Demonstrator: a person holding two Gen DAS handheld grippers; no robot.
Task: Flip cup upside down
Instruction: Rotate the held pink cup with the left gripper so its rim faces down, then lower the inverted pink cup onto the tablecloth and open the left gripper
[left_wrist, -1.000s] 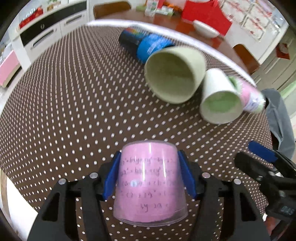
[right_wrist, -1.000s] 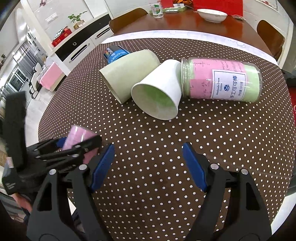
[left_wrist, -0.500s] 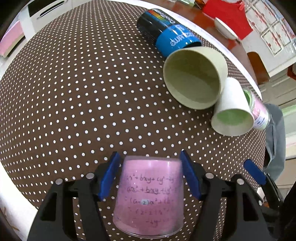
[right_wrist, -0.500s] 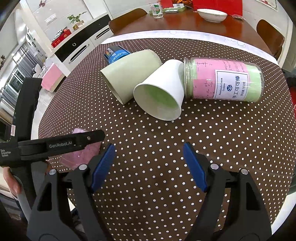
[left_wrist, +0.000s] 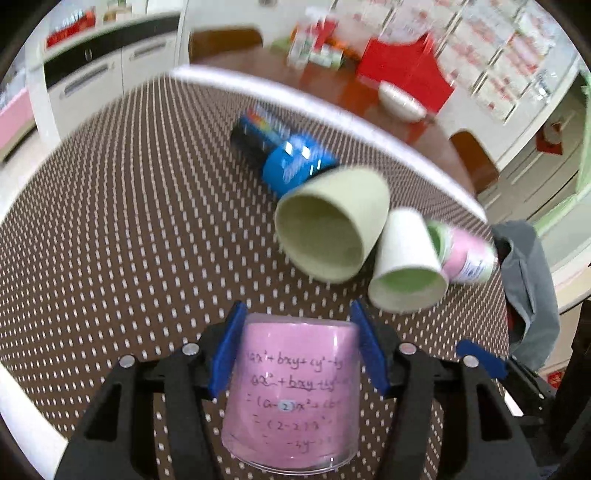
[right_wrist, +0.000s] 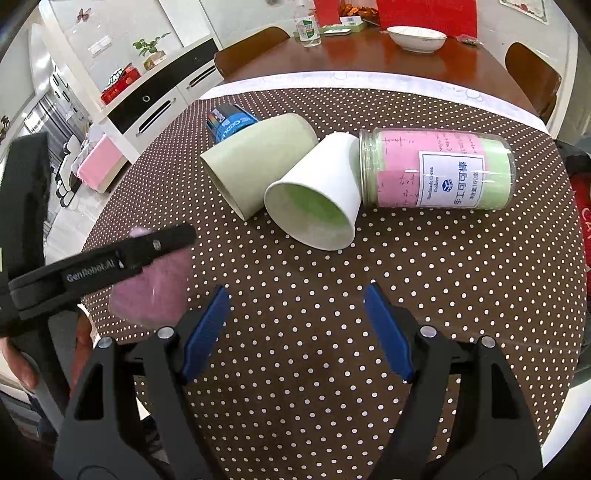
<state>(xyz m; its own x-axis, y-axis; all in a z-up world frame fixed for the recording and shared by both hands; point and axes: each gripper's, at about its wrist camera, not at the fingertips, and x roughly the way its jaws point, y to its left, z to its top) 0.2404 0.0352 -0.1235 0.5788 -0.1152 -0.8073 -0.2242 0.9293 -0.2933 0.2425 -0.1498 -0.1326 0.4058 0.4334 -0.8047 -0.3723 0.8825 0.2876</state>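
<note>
The left tool (left_wrist: 297, 347) is clamped by its blue pads on the clear pink-lined cup (left_wrist: 295, 398), held above the near edge of the dotted surface (left_wrist: 129, 240), wide end toward the camera, while the right tool (right_wrist: 295, 328) hangs wide apart, holding nothing, over that surface.
</note>
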